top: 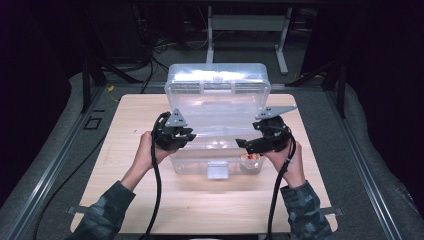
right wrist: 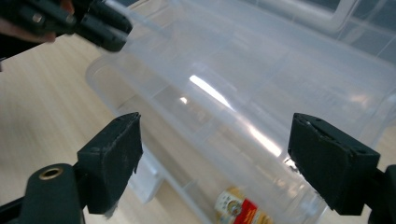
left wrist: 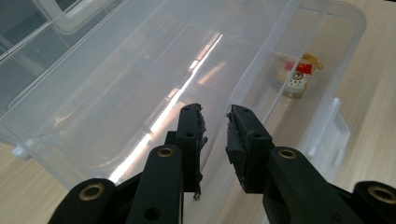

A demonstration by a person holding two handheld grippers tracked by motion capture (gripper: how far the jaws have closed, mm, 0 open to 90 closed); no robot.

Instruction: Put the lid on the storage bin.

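I am working at a clear plastic box [top: 215,150] that is sitting on the wooden table [top: 150,200], with its lid [top: 218,95] standing up at the back. My left gripper [top: 186,136] is holding steady at the left side of the box, and its jaws are nearly together; I cannot tell if they are pinching the thin wall or just hovering over it. My right gripper [top: 245,145] is hanging over the right front corner with its jaws wide apart and nothing between them. A small packet [left wrist: 295,74] with a red label is lying in the front right compartment. I think I am putting things in the box. Next I should be closing the lid gently.
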